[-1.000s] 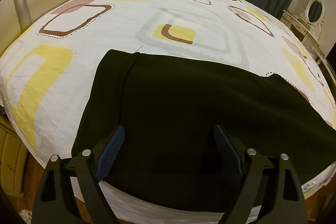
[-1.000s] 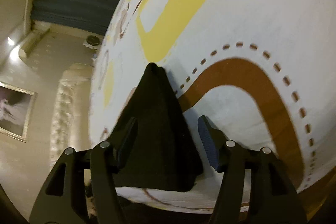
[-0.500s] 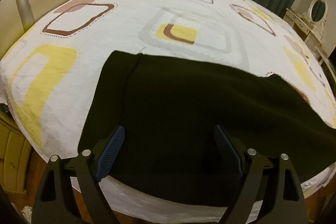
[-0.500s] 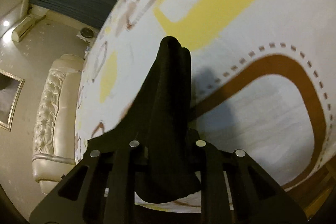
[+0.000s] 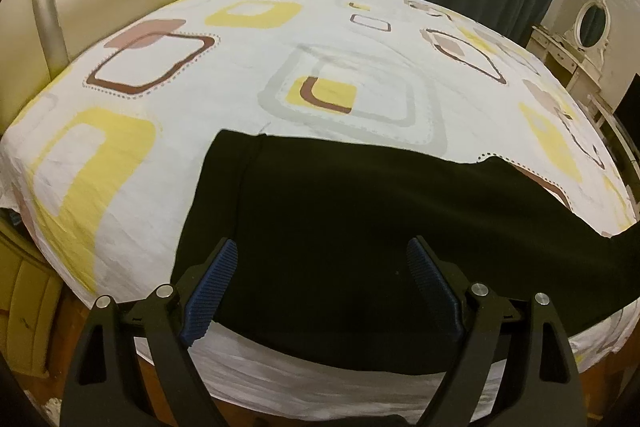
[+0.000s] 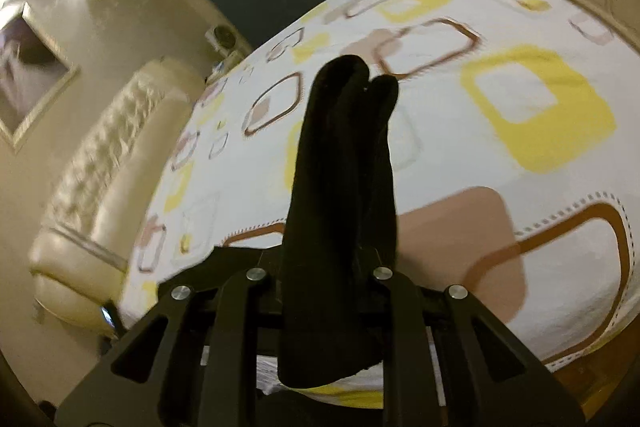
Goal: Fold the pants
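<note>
From the left wrist we see the pants [image 5: 360, 227] flat on the bed [image 5: 240, 75], our left gripper [image 5: 322, 281] spread wide above them, empty. From the right wrist, our right gripper [image 6: 320, 267] has just clenched on the leg end, lifted; next we judge carrying it over to the waist.

Black tongs [image 5: 322, 287], ribbed blue pads [image 5: 210, 293], silver screws

The right hand-held gripper [image 6: 326, 267], whose jaws stood apart around the hem of the black pants [image 6: 340, 195] a second ago, is now clamped on that bunched fabric. It lifts the hem clear of the bed [image 6: 500, 167], with more of the patterned sheet showing beneath. In the left wrist view, the pants' right end now rises off the sheet.
</note>
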`<state>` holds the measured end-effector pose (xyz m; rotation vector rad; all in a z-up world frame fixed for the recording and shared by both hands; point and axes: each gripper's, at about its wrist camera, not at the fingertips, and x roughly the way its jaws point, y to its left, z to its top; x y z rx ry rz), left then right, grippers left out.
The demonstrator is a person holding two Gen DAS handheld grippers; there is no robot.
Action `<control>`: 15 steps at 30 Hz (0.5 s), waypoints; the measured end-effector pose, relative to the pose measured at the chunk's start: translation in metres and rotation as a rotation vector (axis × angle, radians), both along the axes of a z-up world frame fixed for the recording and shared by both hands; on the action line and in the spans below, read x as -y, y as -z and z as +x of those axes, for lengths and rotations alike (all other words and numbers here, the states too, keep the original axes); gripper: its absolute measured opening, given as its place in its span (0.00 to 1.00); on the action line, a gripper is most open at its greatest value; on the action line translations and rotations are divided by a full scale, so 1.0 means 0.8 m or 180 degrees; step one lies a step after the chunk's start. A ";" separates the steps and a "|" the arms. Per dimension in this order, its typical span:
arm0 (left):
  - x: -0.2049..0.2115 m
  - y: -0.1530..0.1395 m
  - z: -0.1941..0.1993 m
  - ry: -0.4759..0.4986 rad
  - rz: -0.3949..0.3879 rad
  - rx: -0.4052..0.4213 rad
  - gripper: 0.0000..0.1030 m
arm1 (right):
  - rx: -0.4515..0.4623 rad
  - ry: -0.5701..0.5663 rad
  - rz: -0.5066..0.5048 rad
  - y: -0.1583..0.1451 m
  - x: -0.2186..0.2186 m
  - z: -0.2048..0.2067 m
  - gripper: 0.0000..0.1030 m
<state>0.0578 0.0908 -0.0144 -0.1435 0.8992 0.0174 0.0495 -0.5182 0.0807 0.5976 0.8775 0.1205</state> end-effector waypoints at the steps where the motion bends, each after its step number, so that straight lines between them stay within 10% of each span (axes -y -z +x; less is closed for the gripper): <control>1: 0.000 -0.001 0.000 0.0002 0.0000 0.0008 0.83 | -0.0006 -0.0050 -0.0075 0.000 -0.018 0.003 0.17; 15: -0.011 -0.010 -0.002 -0.0094 -0.0208 0.0055 0.83 | -0.0576 -0.0720 -0.0718 0.118 -0.254 0.059 0.17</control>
